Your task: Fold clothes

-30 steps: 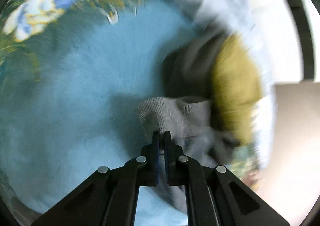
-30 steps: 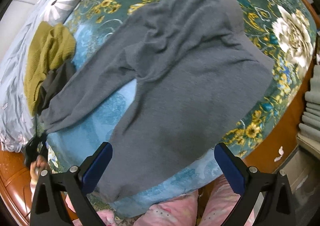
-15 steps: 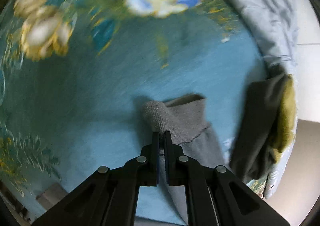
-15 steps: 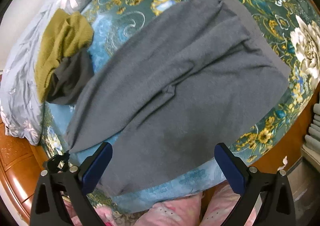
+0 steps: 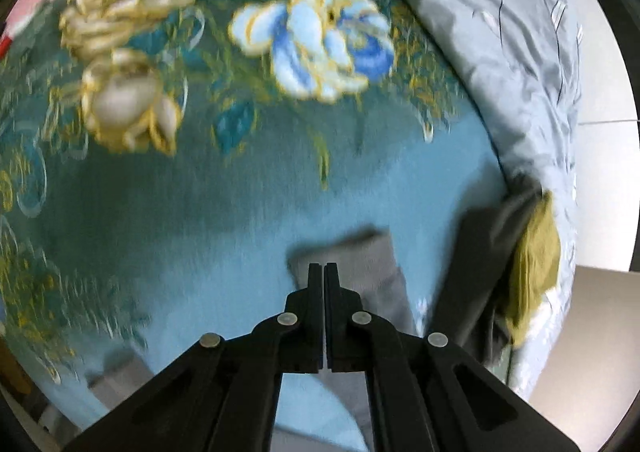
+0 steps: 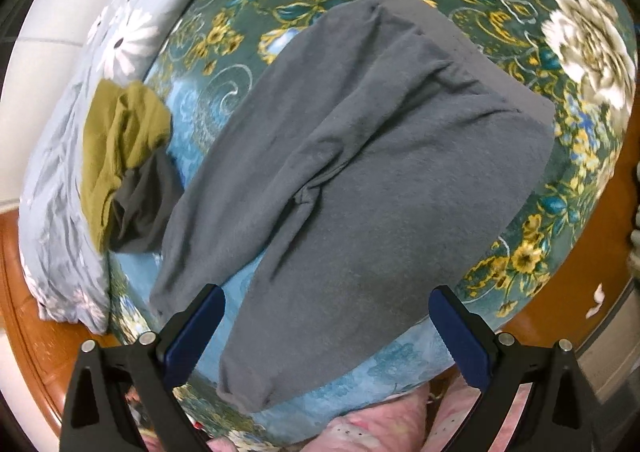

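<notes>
Dragged inward, grey trousers [image 6: 360, 180] cuff stays pinched in left tongs [image 5: 323, 268]; right tongs [image 6: 326, 328] gape empty.

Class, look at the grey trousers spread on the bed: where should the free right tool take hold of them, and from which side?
Probably the near leg's cuff of the grey trousers, approached from the bed's front edge: it hangs over that edge, nearest the open right tool.
</notes>
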The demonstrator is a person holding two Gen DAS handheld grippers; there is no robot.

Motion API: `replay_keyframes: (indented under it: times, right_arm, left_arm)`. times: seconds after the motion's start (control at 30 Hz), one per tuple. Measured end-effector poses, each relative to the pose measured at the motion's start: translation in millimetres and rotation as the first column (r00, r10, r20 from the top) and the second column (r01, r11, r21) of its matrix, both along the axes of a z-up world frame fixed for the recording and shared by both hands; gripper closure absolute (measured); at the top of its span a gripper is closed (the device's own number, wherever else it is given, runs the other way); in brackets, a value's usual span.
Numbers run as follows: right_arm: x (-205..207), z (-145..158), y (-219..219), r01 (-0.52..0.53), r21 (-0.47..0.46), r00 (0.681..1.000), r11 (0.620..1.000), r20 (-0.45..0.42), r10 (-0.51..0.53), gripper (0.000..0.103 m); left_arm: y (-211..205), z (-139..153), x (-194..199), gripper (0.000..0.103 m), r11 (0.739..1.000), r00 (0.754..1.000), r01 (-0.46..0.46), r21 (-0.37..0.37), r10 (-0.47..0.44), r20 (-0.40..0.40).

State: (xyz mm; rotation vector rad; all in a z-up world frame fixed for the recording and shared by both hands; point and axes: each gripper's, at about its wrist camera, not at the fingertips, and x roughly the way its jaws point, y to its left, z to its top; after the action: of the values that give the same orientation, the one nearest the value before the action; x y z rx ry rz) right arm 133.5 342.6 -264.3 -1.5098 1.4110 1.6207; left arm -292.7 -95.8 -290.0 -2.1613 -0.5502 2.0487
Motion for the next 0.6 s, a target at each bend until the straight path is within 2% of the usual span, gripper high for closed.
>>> replay_keyframes:
  times: [0.1,0.17,0.2,0.37,0.5,0.6]
  right_arm:
    - [3.9,-2.0,3.6,0.037,-0.017,0.999,0.999,-0.009,-0.038,0.000]
    - [1.7,-0.2,7.0,0.047,-0.016,0.999,0.999,-0.026,-0.047,0.000]
    - [0.2,0.3,9.0,0.050,-0.015,0.998,0.999,-0.037,-0.050,0.000]
    - [-14.8,0.2,28.9,0.068,-0.049,0.992,0.996,-0.100,-0.073,0.000]
    - [-39.5,-10.4,60.7,0.123,-0.088,0.980,0.988,-0.145,-0.135,0.000]
    - [-67.5,-24.4,87.5,0.168,-0.130,0.965,0.977,-0.178,-0.190,0.000]
  left_arm:
    - [-5.4,-6.9,13.1,0.096,0.998,0.998,-0.029,0.051,0.025,0.062]
    - [-3.1,-10.1,16.4,0.086,0.995,0.994,-0.055,0.078,0.048,0.095]
    - [-0.2,-11.1,17.3,0.085,0.993,0.992,-0.067,0.092,0.057,0.109]
    - [31.9,-14.0,13.6,0.071,0.977,0.983,-0.124,0.173,0.097,0.156]
    - [60.7,-16.3,10.9,0.066,0.964,0.972,-0.175,0.198,0.137,0.191]
    - [82.2,-17.7,10.2,0.065,0.961,0.963,-0.202,0.189,0.160,0.216]
